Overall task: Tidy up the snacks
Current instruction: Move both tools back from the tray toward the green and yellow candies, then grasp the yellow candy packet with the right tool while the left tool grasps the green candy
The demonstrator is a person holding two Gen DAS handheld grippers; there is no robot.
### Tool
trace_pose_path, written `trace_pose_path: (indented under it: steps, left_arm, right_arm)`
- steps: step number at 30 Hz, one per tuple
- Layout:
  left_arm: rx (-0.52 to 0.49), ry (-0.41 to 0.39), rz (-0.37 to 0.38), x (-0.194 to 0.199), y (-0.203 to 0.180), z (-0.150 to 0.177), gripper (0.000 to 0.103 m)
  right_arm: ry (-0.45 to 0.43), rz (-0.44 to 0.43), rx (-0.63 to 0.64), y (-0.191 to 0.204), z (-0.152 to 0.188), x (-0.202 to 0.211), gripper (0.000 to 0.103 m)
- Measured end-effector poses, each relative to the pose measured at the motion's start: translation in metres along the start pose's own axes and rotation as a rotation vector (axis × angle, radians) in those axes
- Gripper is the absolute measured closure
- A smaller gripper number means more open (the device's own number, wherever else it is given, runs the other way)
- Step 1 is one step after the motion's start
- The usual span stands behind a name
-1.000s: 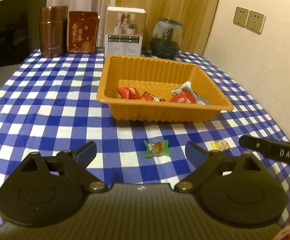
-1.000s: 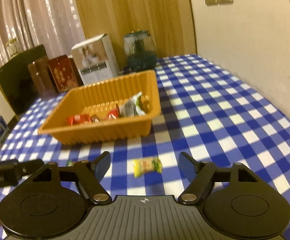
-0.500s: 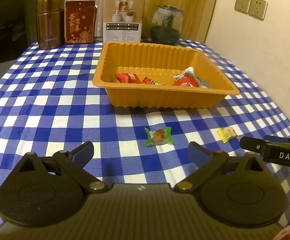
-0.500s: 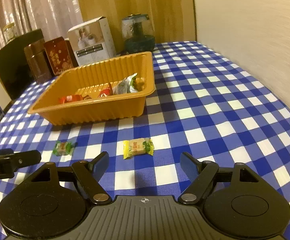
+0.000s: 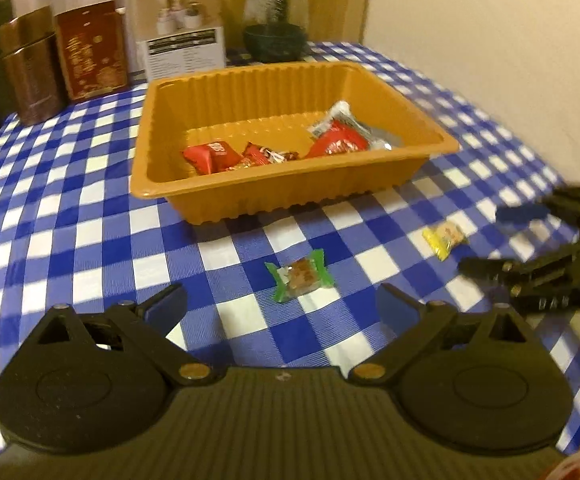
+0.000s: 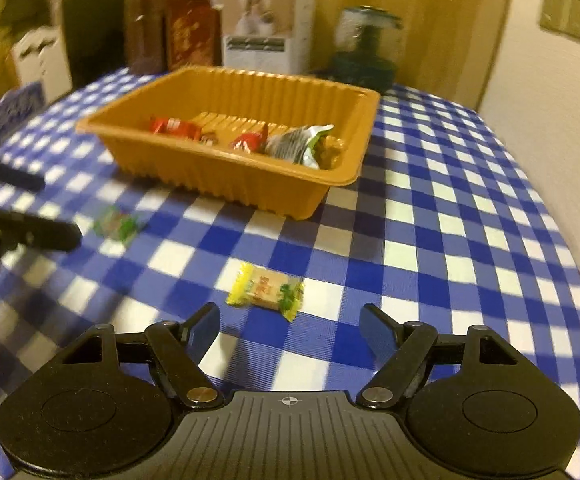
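An orange tray (image 5: 430, 128) (image 6: 354, 168) on the blue checked tablecloth holds red wrapped snacks (image 5: 210, 156) and a silver packet (image 6: 298, 144). A green-wrapped candy (image 5: 300, 276) (image 6: 116, 224) lies on the cloth just ahead of my open, empty left gripper (image 5: 282, 304). A yellow-wrapped candy (image 6: 266, 290) (image 5: 444, 238) lies just ahead of my open, empty right gripper (image 6: 290, 324). The right gripper's fingers (image 5: 522, 212) show at the right edge of the left wrist view; the left gripper's fingers (image 6: 42, 234) show at the left of the right wrist view.
At the table's far edge stand a brown tin (image 5: 30, 68), a red box (image 5: 90, 56), a white carton (image 5: 182, 24) and a glass jar (image 5: 276, 20). A wall (image 5: 490, 40) runs along the right side. Bags and boxes (image 6: 30, 52) stand beyond the table's left.
Both grippers have moved lower and closer to the loose candies. The left view has swung right, the right view left, and each gripper now reaches further into the other's view.
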State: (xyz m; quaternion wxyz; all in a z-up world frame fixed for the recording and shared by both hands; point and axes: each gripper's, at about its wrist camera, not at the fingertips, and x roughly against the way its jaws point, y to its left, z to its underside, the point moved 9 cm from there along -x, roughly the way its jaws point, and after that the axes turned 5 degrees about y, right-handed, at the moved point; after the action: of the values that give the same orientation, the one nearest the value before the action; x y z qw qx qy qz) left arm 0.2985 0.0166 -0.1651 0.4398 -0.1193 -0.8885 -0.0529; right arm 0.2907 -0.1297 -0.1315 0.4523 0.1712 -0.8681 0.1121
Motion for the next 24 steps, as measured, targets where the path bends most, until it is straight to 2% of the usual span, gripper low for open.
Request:
trace_pose_path:
  steps: [4,7,12,16,20,24]
  left_arm:
    - [-0.065,0.021,-0.007,-0.005,0.002,0.003,0.004]
    - [-0.051,0.022,0.001,-0.006,0.003,0.003,0.004]
    - [-0.049,0.016,0.011,-0.008,0.000,-0.001,0.004]
    - [-0.038,0.018,0.010,-0.010,0.002,-0.001,0.004]
    - [-0.015,0.016,0.009,-0.011,0.007,-0.003,0.004]
    - [-0.014,0.017,0.013,-0.013,0.006,-0.004,0.004]
  right_arm:
    - [-0.007,0.004,0.026,-0.011,0.002,-0.007,0.029]
    - [-0.018,-0.016,0.041,-0.012,-0.002,-0.010,0.034]
    - [-0.054,-0.037,0.134,0.003,-0.015,-0.017,0.041]
    - [-0.056,-0.068,0.104,0.005,-0.021,-0.024,0.045]
    - [-0.041,-0.110,0.056,0.010,-0.022,-0.024,0.065]
    - [-0.027,-0.128,0.024,0.012,-0.022,-0.022,0.076]
